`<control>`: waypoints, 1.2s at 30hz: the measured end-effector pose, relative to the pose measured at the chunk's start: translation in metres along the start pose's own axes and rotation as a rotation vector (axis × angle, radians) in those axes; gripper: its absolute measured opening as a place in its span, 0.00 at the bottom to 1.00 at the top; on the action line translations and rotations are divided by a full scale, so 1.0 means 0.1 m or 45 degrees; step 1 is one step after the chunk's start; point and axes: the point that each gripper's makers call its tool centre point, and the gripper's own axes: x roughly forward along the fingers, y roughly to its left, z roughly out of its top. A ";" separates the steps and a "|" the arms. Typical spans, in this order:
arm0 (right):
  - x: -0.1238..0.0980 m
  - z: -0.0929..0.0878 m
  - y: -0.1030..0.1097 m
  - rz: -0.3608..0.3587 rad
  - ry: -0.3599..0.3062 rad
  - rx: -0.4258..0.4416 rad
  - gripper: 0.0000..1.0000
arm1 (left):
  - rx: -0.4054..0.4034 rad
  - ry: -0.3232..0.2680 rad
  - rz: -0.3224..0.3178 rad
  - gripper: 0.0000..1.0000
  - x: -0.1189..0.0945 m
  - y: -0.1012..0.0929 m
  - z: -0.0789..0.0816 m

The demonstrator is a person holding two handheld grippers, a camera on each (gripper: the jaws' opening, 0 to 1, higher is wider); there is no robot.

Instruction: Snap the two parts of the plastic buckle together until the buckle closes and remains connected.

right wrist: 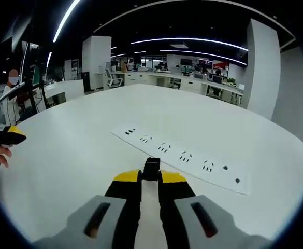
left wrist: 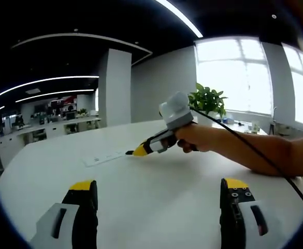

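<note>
In the right gripper view the right gripper [right wrist: 150, 177] stands at lower centre with its jaws clenched on a small black buckle part [right wrist: 152, 168], which projects just past the yellow tips above the white worktop [right wrist: 78, 155]; a white power strip [right wrist: 185, 155] lies beyond it, toward centre right. In the left gripper view the left gripper [left wrist: 159, 185] shows at the bottom of the frame, jaws released and wide apart with nothing between them. The right gripper [left wrist: 135, 152] appears mid-frame there, held by a hand [left wrist: 198, 139], with a potted plant [left wrist: 208, 99] behind it at upper right.

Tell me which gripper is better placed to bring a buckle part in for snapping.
Right. The right gripper has its jaws nearly closed on a small black buckle piece beside the power strip on the white table. The left gripper has wide-open, empty jaws.
</note>
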 end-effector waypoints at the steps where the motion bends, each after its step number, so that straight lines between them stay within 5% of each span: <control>1: 0.01 -0.01 -0.01 -0.001 0.003 -0.001 0.11 | -0.001 0.003 -0.001 0.99 0.00 0.00 0.00; 36: 0.07 -0.14 0.04 0.011 0.016 -0.011 0.12 | 0.043 0.004 0.020 0.99 -0.01 0.01 0.00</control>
